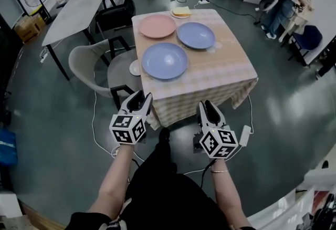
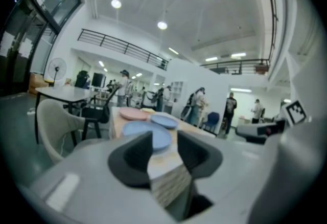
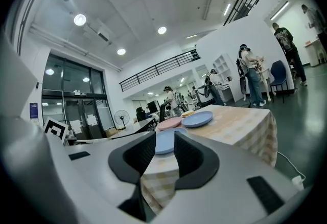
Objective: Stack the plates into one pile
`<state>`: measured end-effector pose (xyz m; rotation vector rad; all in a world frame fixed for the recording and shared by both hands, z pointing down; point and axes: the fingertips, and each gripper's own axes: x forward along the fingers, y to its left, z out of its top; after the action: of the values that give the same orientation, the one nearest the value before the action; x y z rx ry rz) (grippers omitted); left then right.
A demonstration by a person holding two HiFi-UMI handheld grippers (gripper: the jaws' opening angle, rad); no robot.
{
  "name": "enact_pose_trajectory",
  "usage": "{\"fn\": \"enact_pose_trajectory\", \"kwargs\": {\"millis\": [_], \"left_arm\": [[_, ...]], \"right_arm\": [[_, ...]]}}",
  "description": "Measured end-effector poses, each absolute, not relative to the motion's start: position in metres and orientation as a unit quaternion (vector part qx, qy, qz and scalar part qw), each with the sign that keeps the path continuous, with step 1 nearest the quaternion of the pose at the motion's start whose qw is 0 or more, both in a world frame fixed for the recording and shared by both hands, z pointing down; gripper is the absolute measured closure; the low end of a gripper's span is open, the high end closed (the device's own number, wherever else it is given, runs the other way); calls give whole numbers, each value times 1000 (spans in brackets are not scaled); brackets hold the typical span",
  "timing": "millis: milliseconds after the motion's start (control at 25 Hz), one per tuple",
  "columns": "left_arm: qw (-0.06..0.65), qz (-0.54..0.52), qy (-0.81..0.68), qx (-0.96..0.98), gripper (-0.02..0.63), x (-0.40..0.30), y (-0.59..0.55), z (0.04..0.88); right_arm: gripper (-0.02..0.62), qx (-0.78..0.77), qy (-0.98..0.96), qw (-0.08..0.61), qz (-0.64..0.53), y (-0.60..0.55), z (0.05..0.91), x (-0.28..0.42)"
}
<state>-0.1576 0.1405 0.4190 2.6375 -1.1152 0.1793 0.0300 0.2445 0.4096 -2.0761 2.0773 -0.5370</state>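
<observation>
Fingers (image 2: 135, 159) of left gripper (image 1: 140, 98) and right gripper (image 1: 209, 109) spread, empty, short of checked-cloth worktop (image 1: 223, 69). Near round blue plate (image 1: 164, 60), far round blue plate (image 1: 196, 35) and round pink plate (image 1: 157, 25) lie unstacked. Flat yellow item (image 1: 181, 11) at far edge unclear.

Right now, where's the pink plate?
In the head view, the pink plate sits on the table, left of the far blue plate, behind the near blue plate.

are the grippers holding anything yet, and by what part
Nothing is held: the left gripper and right gripper both hang open, short of the table.
</observation>
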Motion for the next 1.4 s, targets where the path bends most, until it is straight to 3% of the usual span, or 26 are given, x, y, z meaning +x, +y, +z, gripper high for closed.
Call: {"fn": "enact_pose_trajectory", "kwargs": {"millis": [480, 1400], "left_arm": [[166, 80, -382, 905, 410, -137, 28, 451], [249, 164, -368, 881, 397, -123, -118, 528]], "right_arm": [[481, -687, 691, 61, -216, 137, 438, 48], [442, -711, 643, -18, -285, -4, 503, 82]]}}
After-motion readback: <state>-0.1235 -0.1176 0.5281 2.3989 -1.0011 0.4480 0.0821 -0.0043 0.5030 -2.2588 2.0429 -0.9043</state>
